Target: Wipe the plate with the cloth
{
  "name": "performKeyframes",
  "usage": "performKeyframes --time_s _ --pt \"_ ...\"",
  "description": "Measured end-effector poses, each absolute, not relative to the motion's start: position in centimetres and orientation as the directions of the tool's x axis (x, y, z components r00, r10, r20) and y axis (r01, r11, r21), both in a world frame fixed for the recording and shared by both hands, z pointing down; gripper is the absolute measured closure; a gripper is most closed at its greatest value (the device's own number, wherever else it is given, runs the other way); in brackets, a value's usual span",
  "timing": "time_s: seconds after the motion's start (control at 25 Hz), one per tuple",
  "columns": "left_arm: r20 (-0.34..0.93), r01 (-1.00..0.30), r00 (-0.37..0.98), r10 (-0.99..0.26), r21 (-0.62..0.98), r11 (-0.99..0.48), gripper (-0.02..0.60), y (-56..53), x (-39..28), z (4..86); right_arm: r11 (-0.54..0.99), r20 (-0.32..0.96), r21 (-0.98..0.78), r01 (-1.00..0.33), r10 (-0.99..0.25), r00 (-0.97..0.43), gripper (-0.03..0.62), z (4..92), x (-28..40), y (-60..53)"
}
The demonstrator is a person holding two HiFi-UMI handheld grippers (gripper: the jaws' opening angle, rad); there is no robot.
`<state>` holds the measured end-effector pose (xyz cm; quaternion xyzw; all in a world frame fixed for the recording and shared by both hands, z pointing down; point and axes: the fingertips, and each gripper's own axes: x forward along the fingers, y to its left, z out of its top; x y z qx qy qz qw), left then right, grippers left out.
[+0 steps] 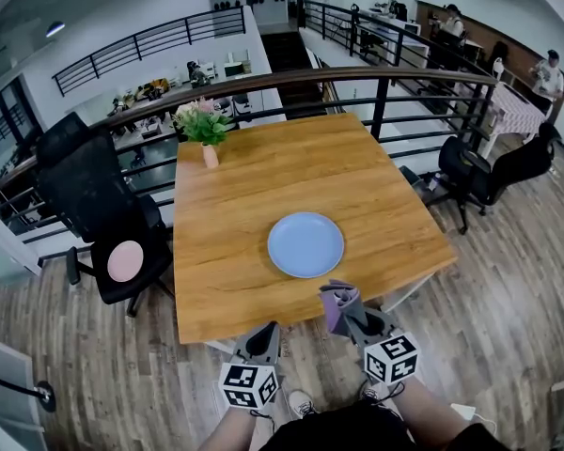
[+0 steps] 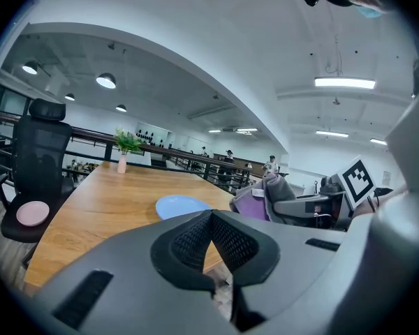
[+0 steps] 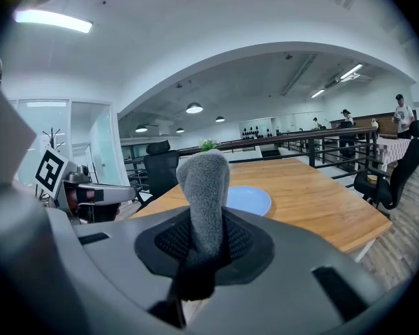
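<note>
The plate (image 1: pixel 305 244) lay just ahead-left of the nearer right gripper (image 1: pixel 350 316), its fingers (image 3: pixel 241 239) pinching the cloth (image 1: pixel 336 301); the left gripper (image 1: pixel 265 336) was pressed together, empty.

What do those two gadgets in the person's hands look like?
They match. The left gripper and right gripper have smooth grey plastic bodies that narrow to two fingers lined with black mesh-textured pads. Each carries a white cube printed with black square markers.
</note>
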<state>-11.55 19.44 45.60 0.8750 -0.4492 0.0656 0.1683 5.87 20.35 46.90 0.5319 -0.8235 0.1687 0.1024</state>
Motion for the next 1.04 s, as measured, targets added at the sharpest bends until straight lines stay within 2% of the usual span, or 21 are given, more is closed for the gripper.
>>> performKeyframes --time_s 1.04 --pt "0.276 -0.810 0.586 -0.762 0.237 -0.537 0.563 19.2 -10.6 45.7 0.394 0.333 -0.180 -0.901 -0.838 -0.432 0.522 46.3 6.2 20.4"
